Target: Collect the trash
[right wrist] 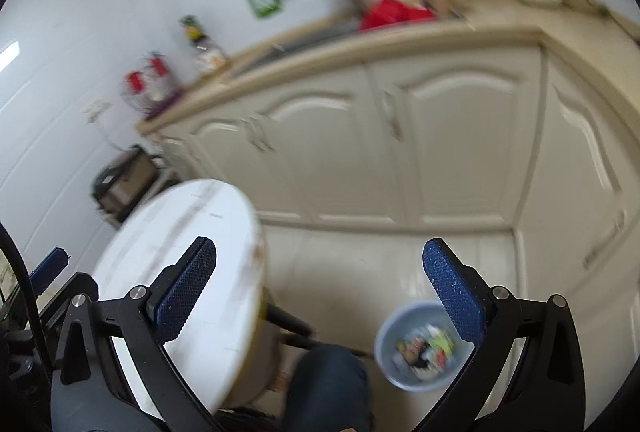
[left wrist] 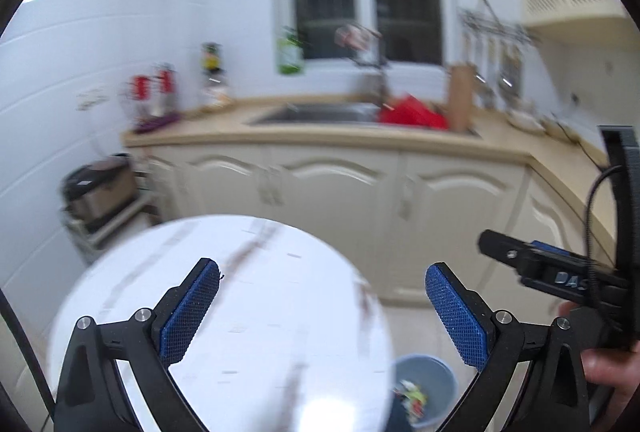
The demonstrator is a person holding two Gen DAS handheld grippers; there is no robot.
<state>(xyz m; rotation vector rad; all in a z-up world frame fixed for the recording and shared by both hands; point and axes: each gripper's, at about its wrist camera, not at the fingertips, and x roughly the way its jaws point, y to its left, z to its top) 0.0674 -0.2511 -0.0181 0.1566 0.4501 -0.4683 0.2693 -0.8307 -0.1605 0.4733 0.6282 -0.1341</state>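
Note:
A round white marble-look table [left wrist: 248, 296] lies under my left gripper [left wrist: 322, 312], which is open and empty above it. A blue-grey waste bin [left wrist: 428, 388] holding mixed trash stands on the floor at the table's right; it also shows in the right wrist view [right wrist: 420, 346]. My right gripper [right wrist: 320, 290] is open and empty, held over the floor between the table [right wrist: 192, 272] and the bin. The right gripper's body shows at the right edge of the left wrist view [left wrist: 560, 272]. Both views are blurred.
Cream kitchen cabinets [left wrist: 340, 192] with a beige counter and a sink [left wrist: 320, 112] run behind. A red item [left wrist: 412, 112] sits by the sink. A rice cooker [left wrist: 100, 188] stands on a low rack at the left. A person's knee [right wrist: 328, 384] is under the table edge.

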